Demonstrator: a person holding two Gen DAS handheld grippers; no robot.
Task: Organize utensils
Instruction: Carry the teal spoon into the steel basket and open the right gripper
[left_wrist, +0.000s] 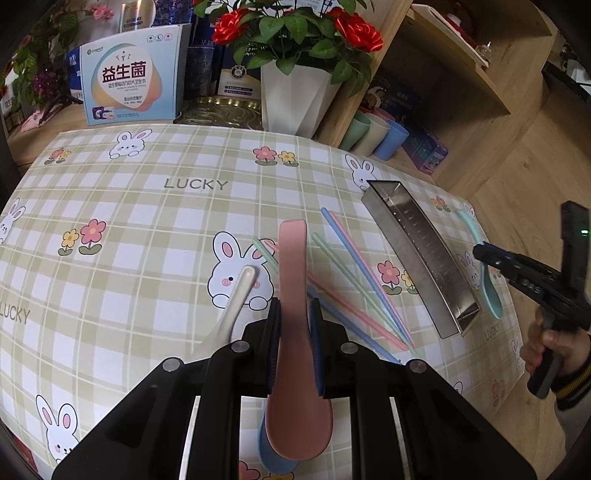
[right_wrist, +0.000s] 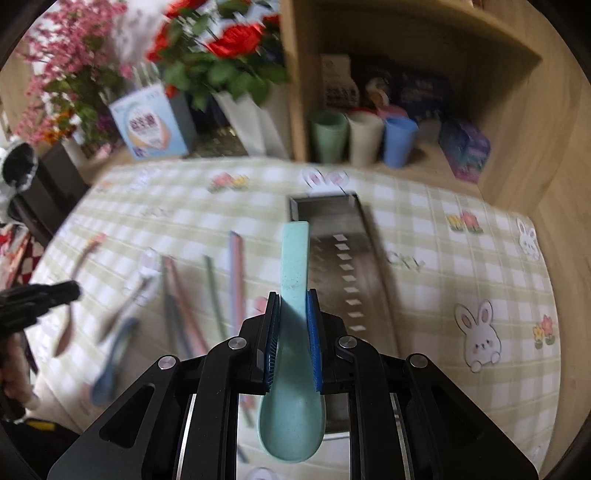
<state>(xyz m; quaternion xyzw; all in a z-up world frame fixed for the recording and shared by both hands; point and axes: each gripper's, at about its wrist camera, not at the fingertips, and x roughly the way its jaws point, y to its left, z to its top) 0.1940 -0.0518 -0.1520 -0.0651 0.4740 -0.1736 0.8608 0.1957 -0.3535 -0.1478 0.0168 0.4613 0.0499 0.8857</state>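
My left gripper (left_wrist: 294, 310) is shut on a pink spoon (left_wrist: 293, 332), handle pointing away, above the checked tablecloth. A blue spoon (left_wrist: 275, 461) lies under it and a cream spoon (left_wrist: 232, 310) lies to its left. Several pastel chopsticks (left_wrist: 354, 280) lie to the right. A steel utensil tray (left_wrist: 421, 254) lies further right. My right gripper (right_wrist: 293, 299) is shut on a mint-green spoon (right_wrist: 293, 332), held over the near end of the tray (right_wrist: 347, 236). In the left wrist view the right gripper (left_wrist: 480, 253) shows at the right edge with the mint spoon (left_wrist: 489, 284).
A white vase of red roses (left_wrist: 295, 96), a blue box (left_wrist: 133, 77) and a gold tray (left_wrist: 221, 110) stand behind the table. Green, cream and blue cups (right_wrist: 364, 138) stand in a wooden shelf at the back right. The right wrist view is motion-blurred.
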